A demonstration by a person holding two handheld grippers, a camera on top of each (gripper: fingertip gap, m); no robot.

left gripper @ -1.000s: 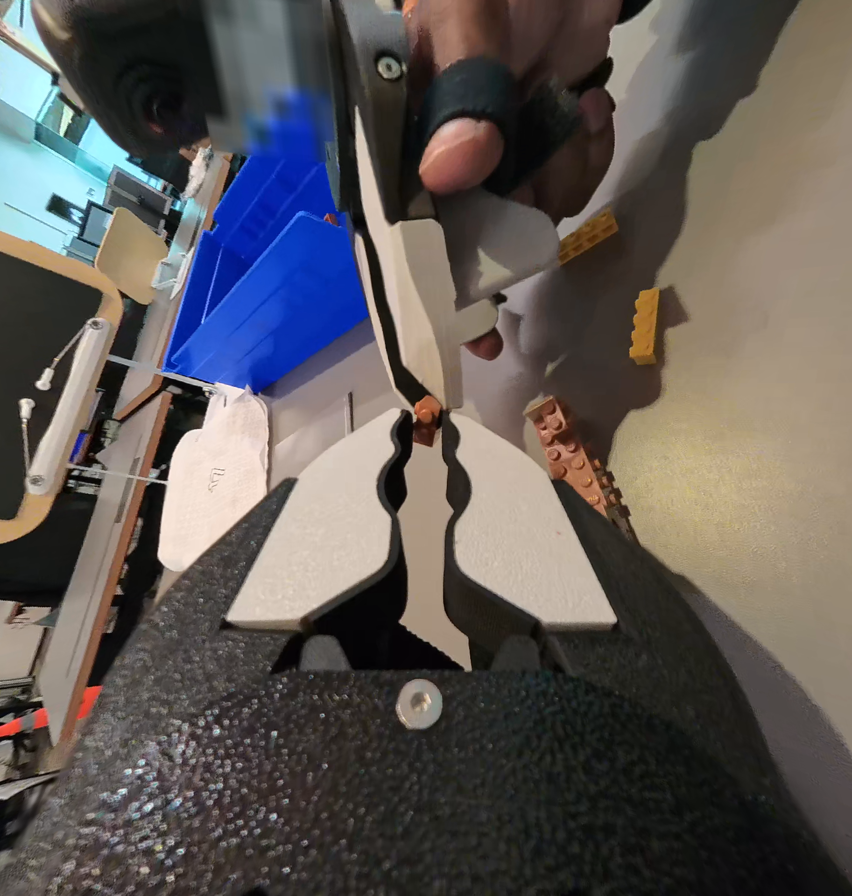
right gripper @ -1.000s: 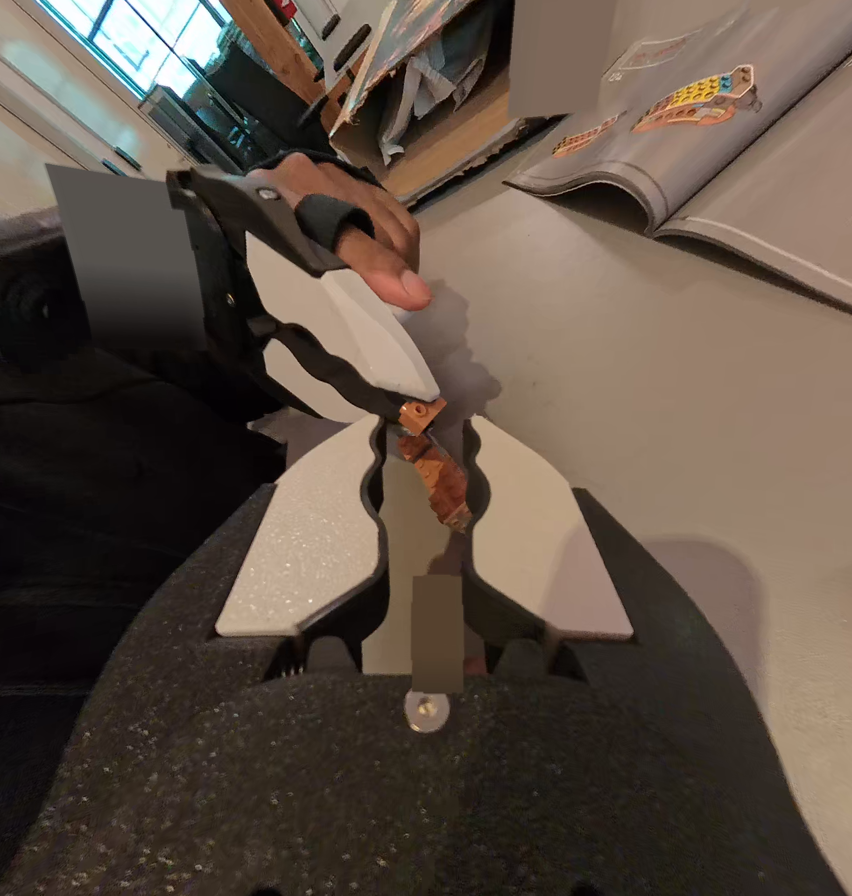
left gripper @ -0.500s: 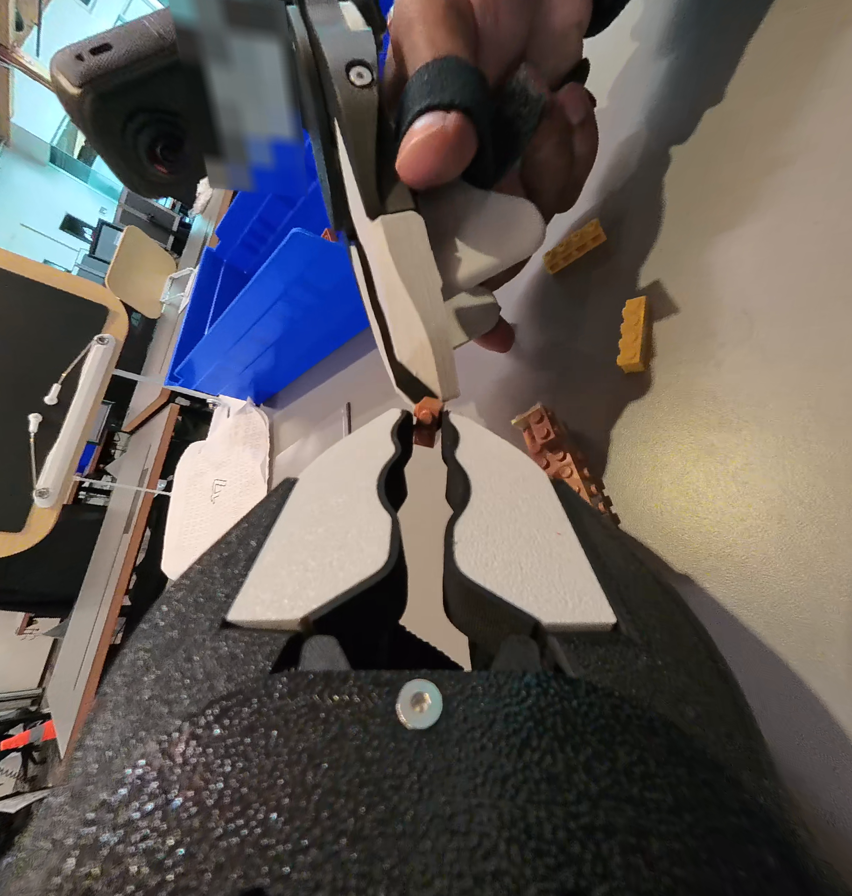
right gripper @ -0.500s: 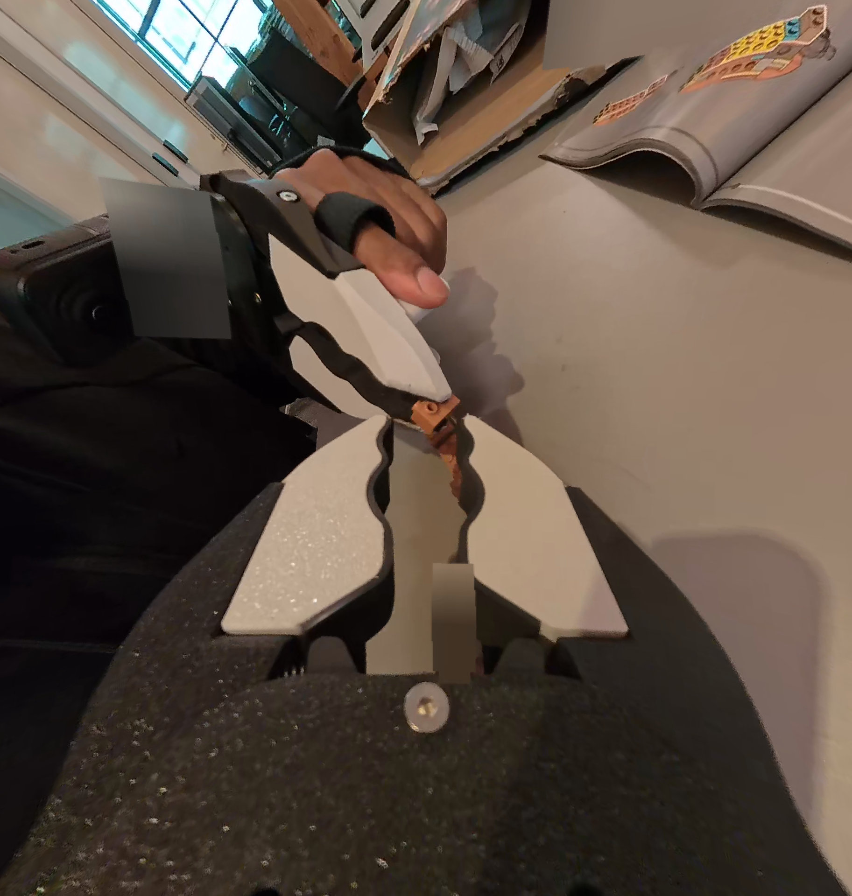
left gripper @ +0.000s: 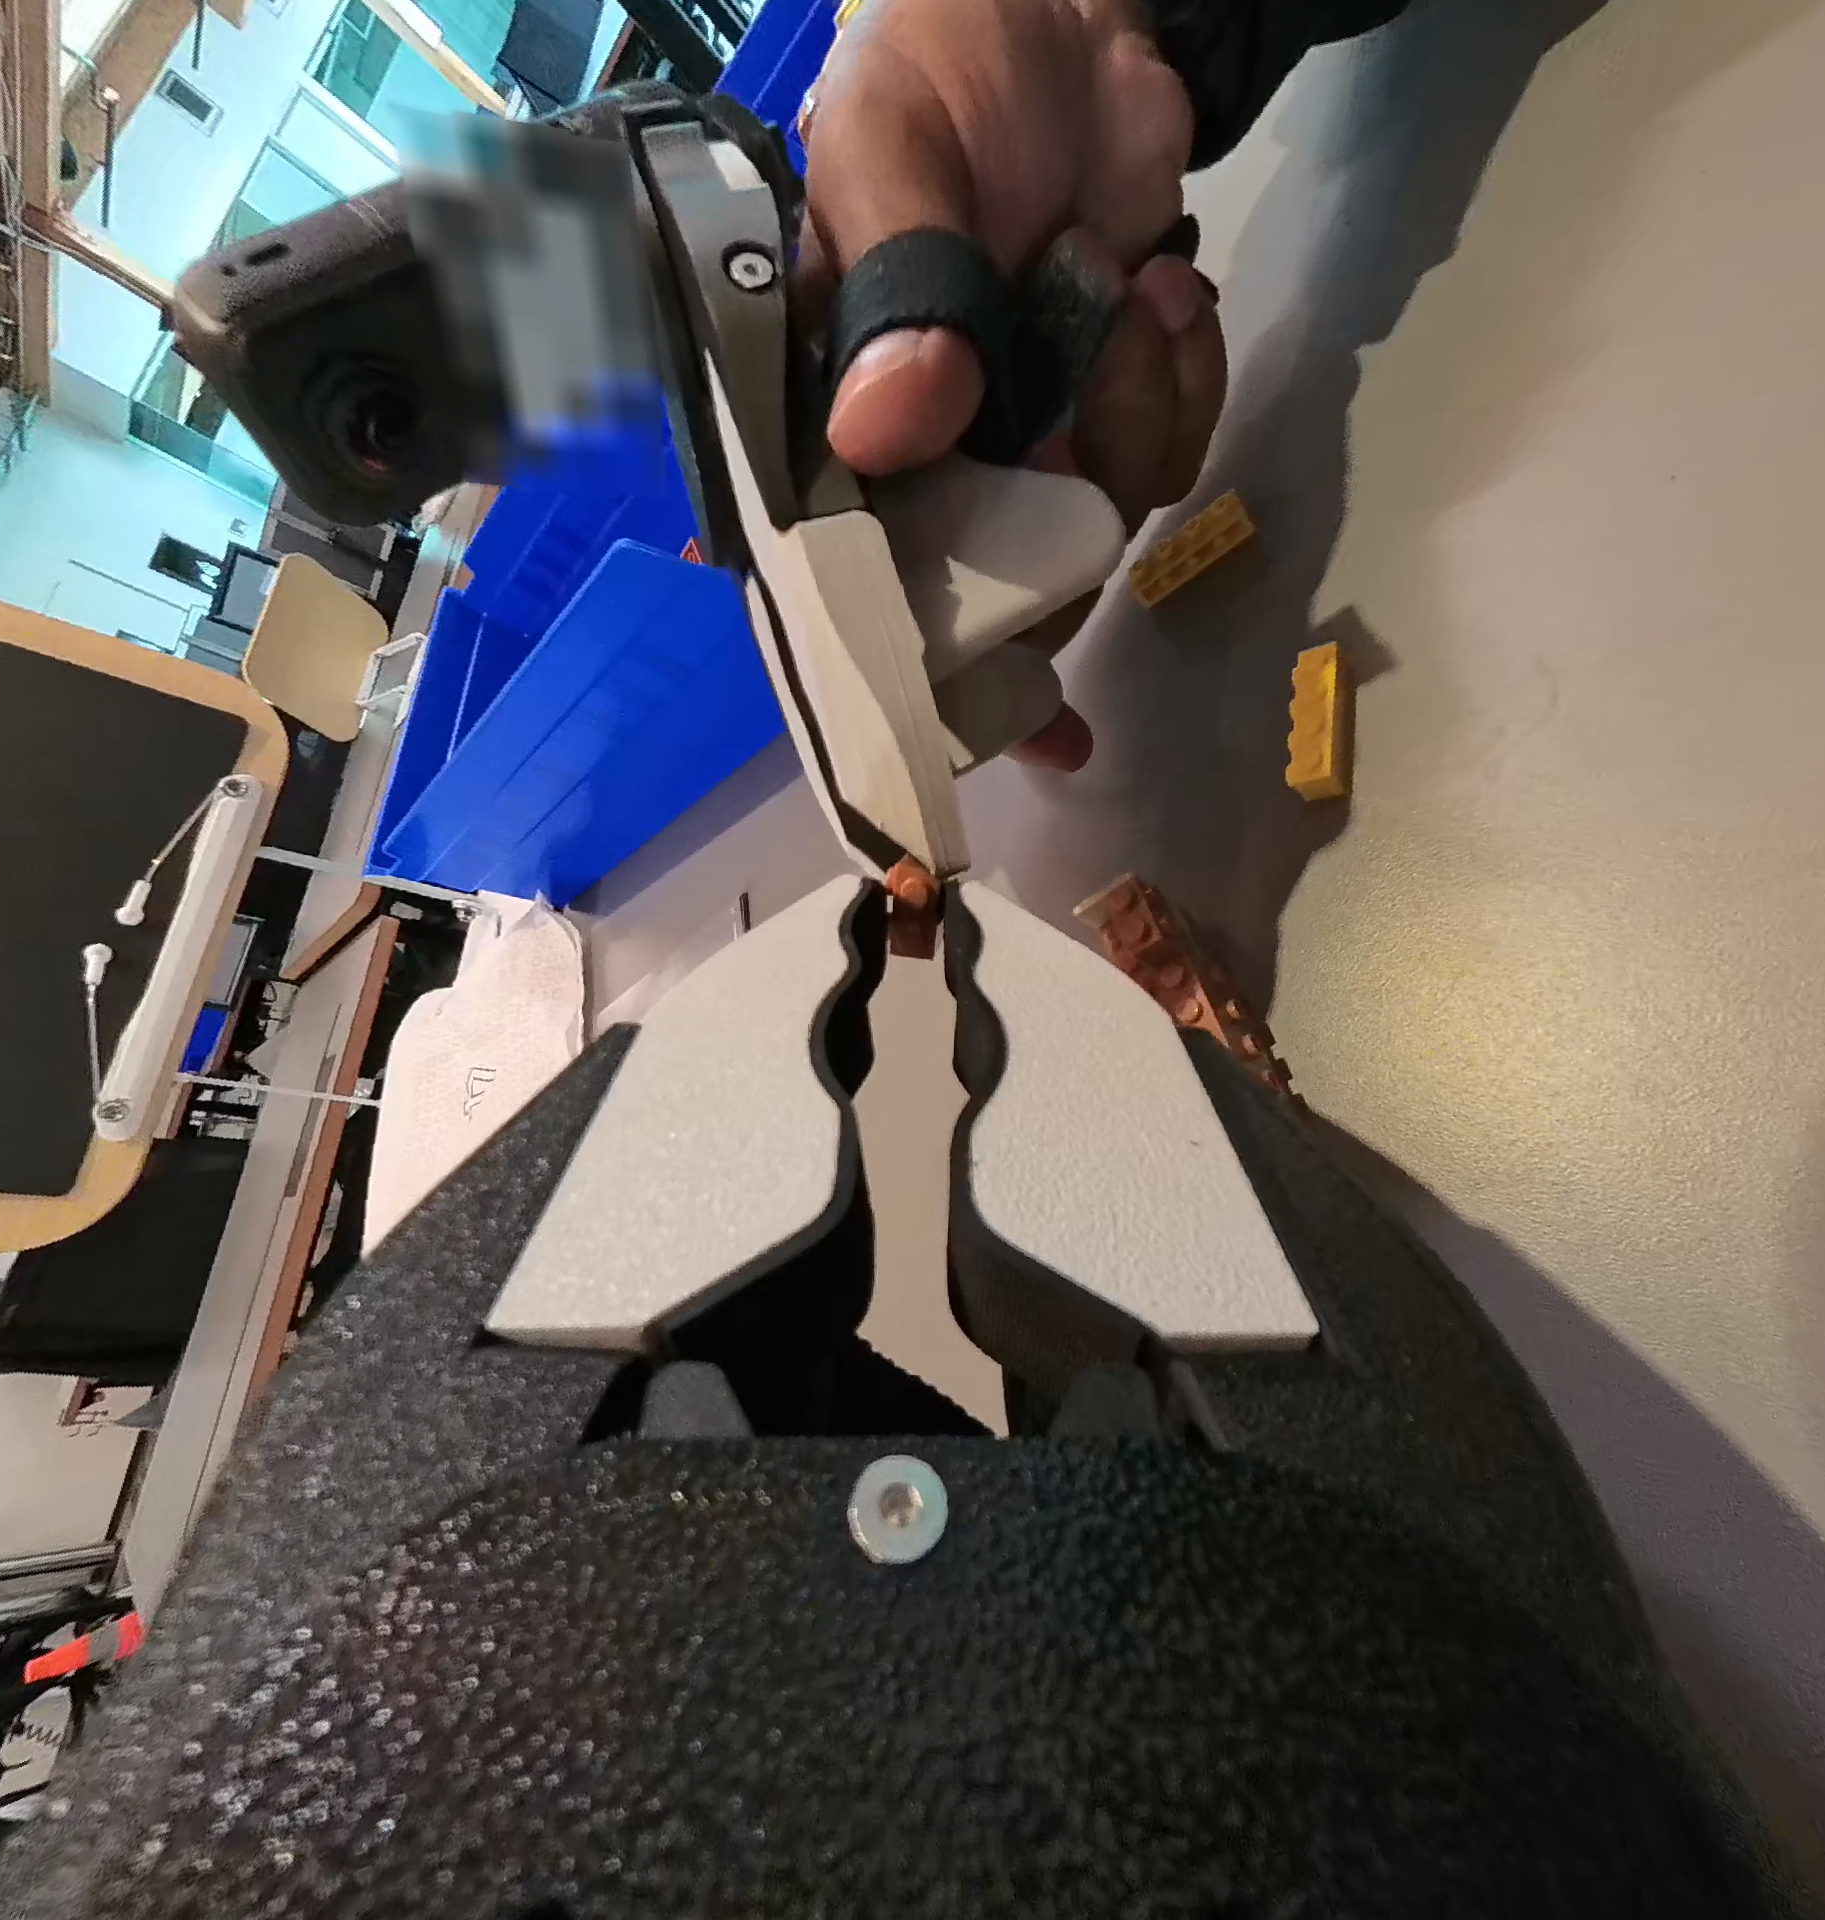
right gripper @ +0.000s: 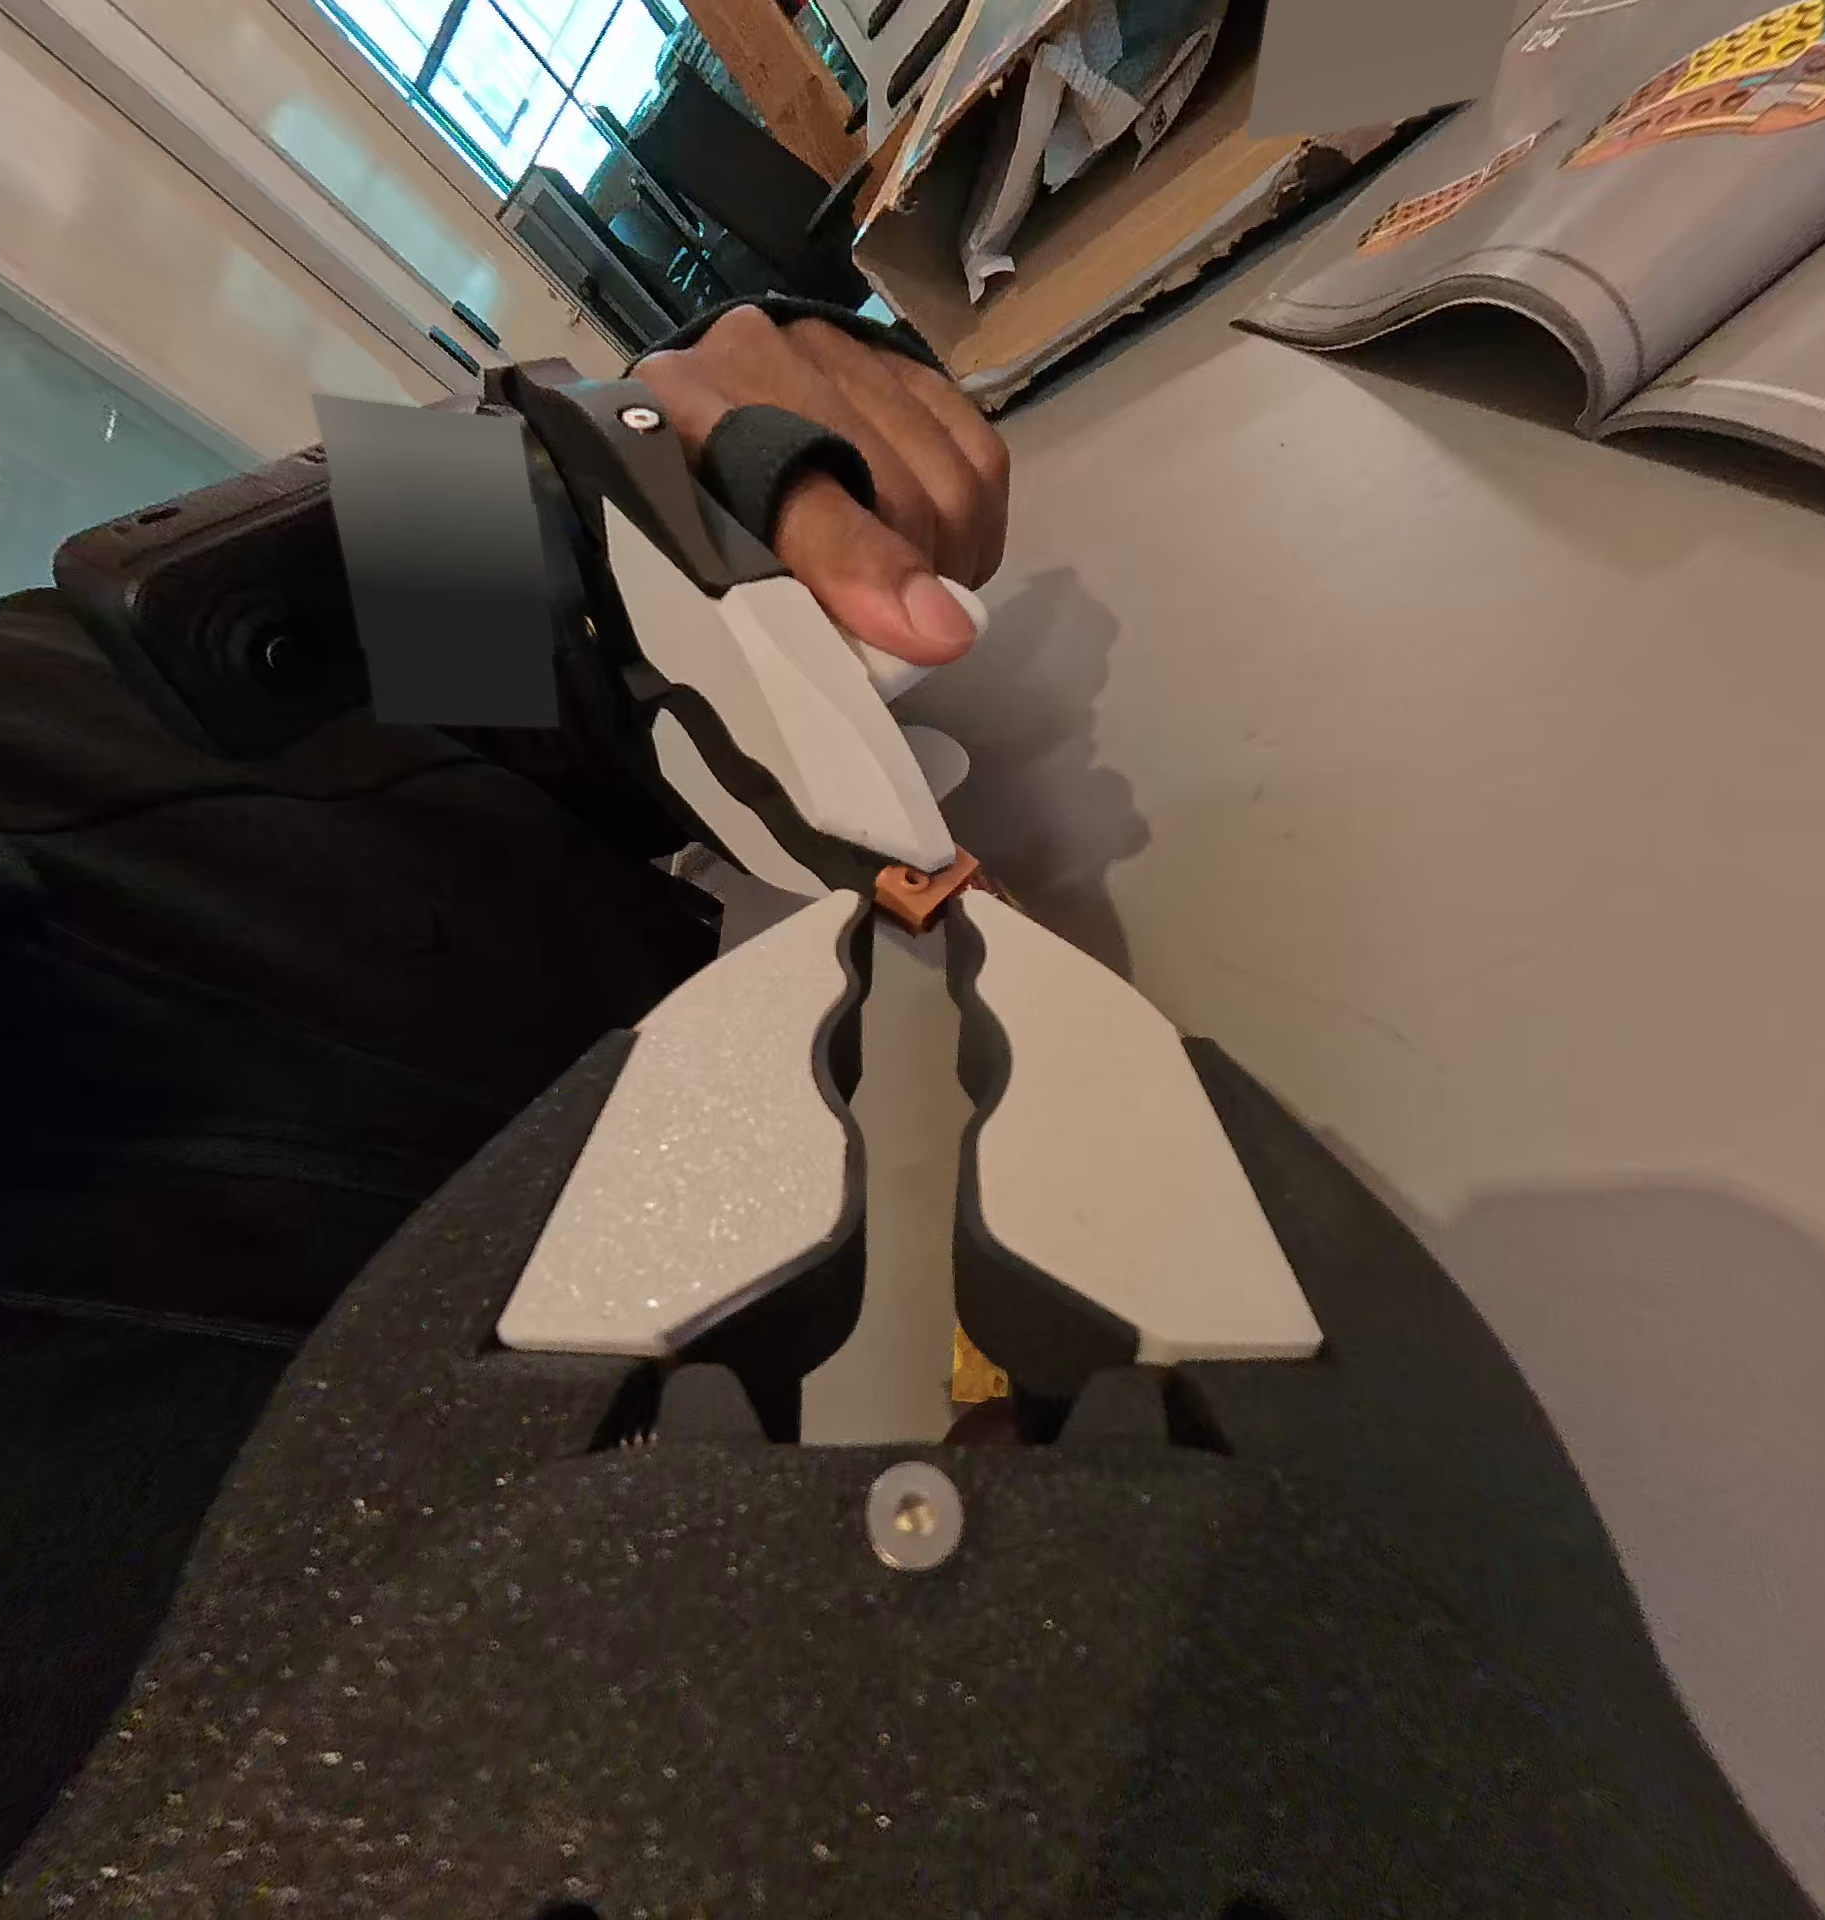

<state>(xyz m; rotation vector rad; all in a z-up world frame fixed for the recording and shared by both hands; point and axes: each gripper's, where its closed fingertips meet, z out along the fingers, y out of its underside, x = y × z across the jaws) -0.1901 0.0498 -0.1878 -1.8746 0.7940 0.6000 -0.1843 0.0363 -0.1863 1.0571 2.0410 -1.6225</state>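
In the left wrist view my left gripper [left gripper: 913, 920] is shut on a small brown brick [left gripper: 910, 920], held above the grey table [left gripper: 1562, 935]. My right gripper [left gripper: 918, 862] comes down from above and its tips close on the same brick's studded end. In the right wrist view my right gripper [right gripper: 913, 909] has the small brown brick [right gripper: 918, 902] pinched between its pads. The left gripper [right gripper: 929, 857] reaches in from the upper left and grips the brick's far end. A hand [right gripper: 866, 488] holds that gripper.
A long brown studded plate [left gripper: 1168, 961] lies on the table just right of my left fingers. Two yellow bricks [left gripper: 1194, 545] [left gripper: 1318, 722] lie farther off. Blue bins [left gripper: 575, 707] and white paper [left gripper: 472, 1049] sit at the left. An open booklet [right gripper: 1614, 312] and a cardboard box [right gripper: 1095, 208] lie beyond. My left and right fingertips are right by each other. From either gripper's tips it is about 5 cm to the long brown studded plate [left gripper: 1168, 961].
My right gripper's jaws narrowed step by step and closed onto the small brown brick that my left gripper keeps holding. Both grippers lifted slightly away from the brown plate.
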